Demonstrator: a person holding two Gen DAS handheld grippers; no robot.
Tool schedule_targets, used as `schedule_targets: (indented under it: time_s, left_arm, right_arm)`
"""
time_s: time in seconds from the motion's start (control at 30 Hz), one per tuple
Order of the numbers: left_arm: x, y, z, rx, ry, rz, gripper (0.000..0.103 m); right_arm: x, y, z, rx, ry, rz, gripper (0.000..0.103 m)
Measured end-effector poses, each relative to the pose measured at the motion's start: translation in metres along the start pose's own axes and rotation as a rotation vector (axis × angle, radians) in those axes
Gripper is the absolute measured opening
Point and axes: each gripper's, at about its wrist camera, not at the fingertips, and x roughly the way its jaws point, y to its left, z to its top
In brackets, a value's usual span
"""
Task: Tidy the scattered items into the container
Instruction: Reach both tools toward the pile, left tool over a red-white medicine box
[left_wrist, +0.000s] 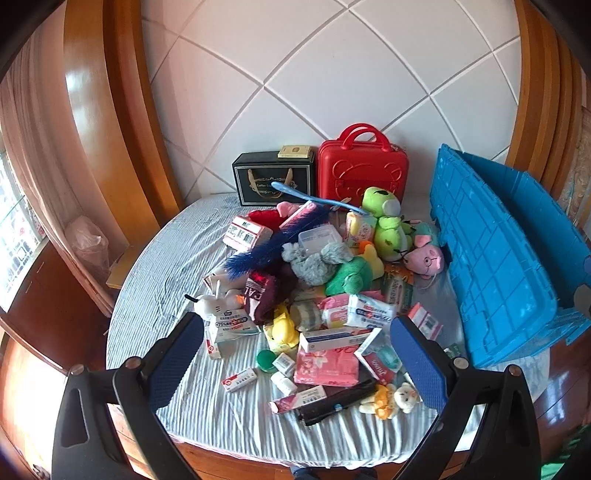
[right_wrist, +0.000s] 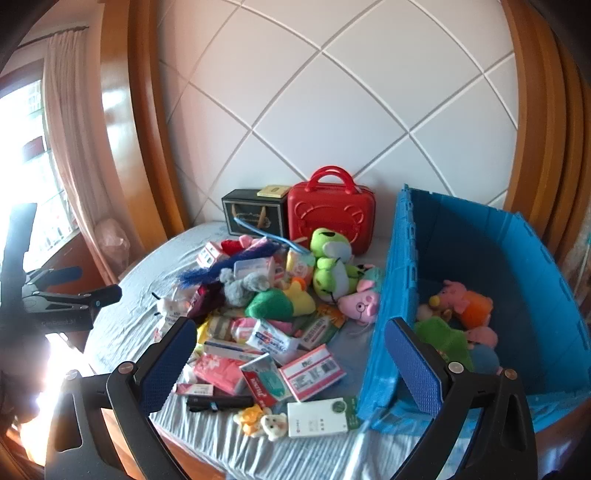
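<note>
A pile of plush toys, medicine boxes and tissue packs covers the striped cloth. In it are a green frog plush (left_wrist: 388, 225) (right_wrist: 330, 262), a pink pig plush (left_wrist: 424, 256) (right_wrist: 360, 304), a blue brush (left_wrist: 273, 247) and a black flashlight (left_wrist: 336, 404) (right_wrist: 219, 402). The blue crate (left_wrist: 491, 258) (right_wrist: 402, 280) stands to the right, with an orange-clad pig plush (right_wrist: 465, 302) and a green plush (right_wrist: 443, 336) inside. My left gripper (left_wrist: 297, 363) (right_wrist: 98, 283) hangs open above the pile's near side. My right gripper (right_wrist: 291, 365) is open over the crate's near left corner, holding nothing.
A red carry case (left_wrist: 364, 166) (right_wrist: 330, 214) and a black gift box (left_wrist: 273, 177) (right_wrist: 255, 214) stand against the white tiled wall behind the pile. A white box (right_wrist: 317, 421) lies near the table's front edge. Wooden framing and a curtained window are at the left.
</note>
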Motion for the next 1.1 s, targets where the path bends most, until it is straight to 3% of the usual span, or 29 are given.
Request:
schedule_targets:
  time_s: [0.37, 0.63, 0.8, 0.93, 1.0, 1.03, 1.1]
  left_arm:
    - [0.135, 0.078, -0.071, 0.135, 0.12, -0.001, 0.101]
    - [0.228, 0.082, -0.134, 0.26, 0.272, -0.101, 0.088]
    - [0.274, 0.089, -0.158, 0.286, 0.346, -0.099, 0.086]
    - [0.298, 0.094, -0.172, 0.322, 0.389, -0.103, 0.076]
    - [0.296, 0.098, -0.171, 0.316, 0.367, -0.13, 0.074]
    - [0.295, 0.098, -0.17, 0.316, 0.363, -0.147, 0.07]
    - [0.29, 0.095, -0.169, 0.323, 0.361, -0.197, 0.049]
  right_arm:
    - [0.111, 0.046, -0.056, 0.002, 0.173, 0.019, 0.103]
    - [0.171, 0.035, -0.12, 0.089, 0.33, -0.074, 0.103]
    - [0.196, 0.025, -0.151, 0.15, 0.399, -0.127, 0.103]
    - [0.209, 0.021, -0.171, 0.186, 0.446, -0.154, 0.103]
    - [0.214, 0.018, -0.182, 0.21, 0.468, -0.171, 0.103]
    - [0.216, 0.016, -0.187, 0.219, 0.477, -0.184, 0.103]
    - [0.221, 0.012, -0.197, 0.235, 0.495, -0.216, 0.103]
